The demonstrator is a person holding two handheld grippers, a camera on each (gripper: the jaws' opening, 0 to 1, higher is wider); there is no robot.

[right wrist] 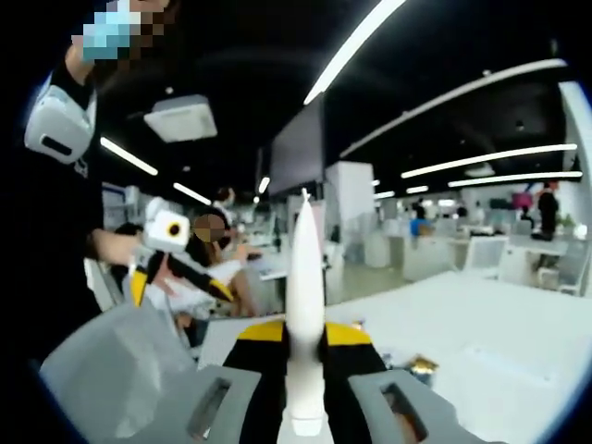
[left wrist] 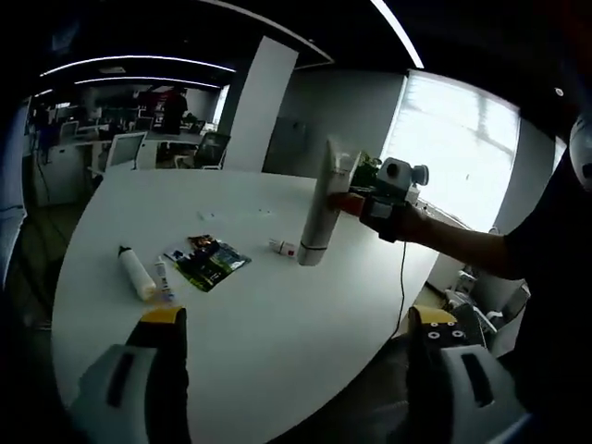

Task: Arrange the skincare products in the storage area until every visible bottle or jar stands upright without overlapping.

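In the left gripper view, the left hand-held gripper (left wrist: pixel 294 344) is released: its two grey jaws with yellow-and-black tips stand wide apart over the near edge of the round white table (left wrist: pixel 277 324), with nothing between them. Ahead of it and to its right, the right hand-held gripper (left wrist: pixel 344 201) comes in from the right on a person's forearm and grasps a white tube (left wrist: pixel 322 205) near its flat upper end. The tube hangs tilted, its cap end down, at or just above the tabletop; whether it touches cannot be told.

Just left of the tube's lower end lies a small white item with a reddish tip (left wrist: pixel 283 247), flat on the table. Further left of the left hand-held gripper's centre line lies a dark printed packet (left wrist: pixel 207 261), and just beside that a slim small tube (left wrist: pixel 162 277) and a white bottle (left wrist: pixel 136 272), both on their sides, the bottle lying alongside the slim tube.

In the right gripper view, the right hand-held gripper (right wrist: pixel 305 365) is clenched on the white tube (right wrist: pixel 304 305), which runs straight forward between its jaws to a narrow flat end. To its left the left hand-held gripper (right wrist: pixel 171 268) shows, held before the person's dark clothing
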